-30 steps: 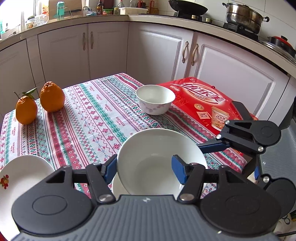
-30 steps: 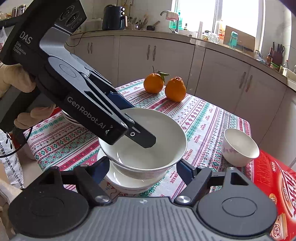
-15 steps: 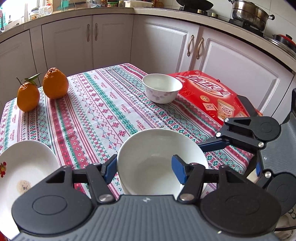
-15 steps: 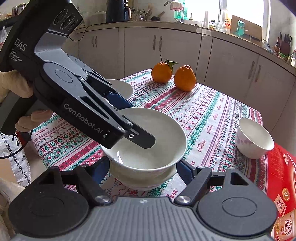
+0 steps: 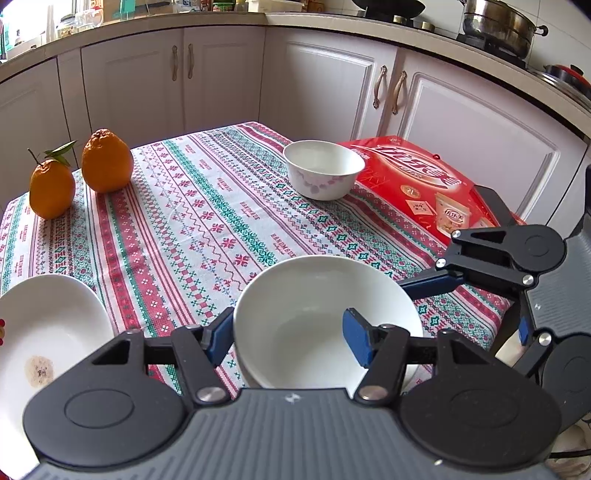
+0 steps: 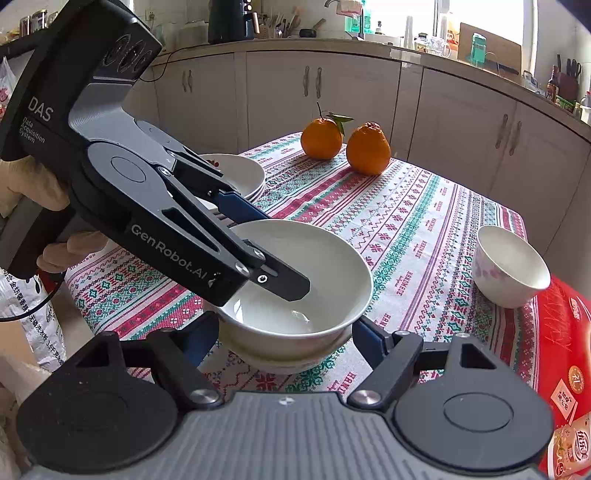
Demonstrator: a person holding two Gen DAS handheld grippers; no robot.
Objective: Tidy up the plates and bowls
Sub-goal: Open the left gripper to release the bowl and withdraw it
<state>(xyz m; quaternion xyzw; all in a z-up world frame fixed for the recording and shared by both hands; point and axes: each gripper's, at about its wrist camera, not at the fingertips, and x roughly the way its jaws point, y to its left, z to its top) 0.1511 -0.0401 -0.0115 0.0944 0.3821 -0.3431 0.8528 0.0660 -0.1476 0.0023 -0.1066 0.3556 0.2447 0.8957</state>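
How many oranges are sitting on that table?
2. One orange with a leafy stem and a bumpier orange stand side by side at the far end of the tablecloth, beyond the bowls. None seems hidden.

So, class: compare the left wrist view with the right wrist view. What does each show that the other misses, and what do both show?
Only the left wrist view: the steel pot on the stove, and a stain inside the plate.

Only the right wrist view: a gloved hand holding the left gripper, and a bowl stacked under the large bowl.

Both: the large bowl, the oranges, the small bowl, the red box.
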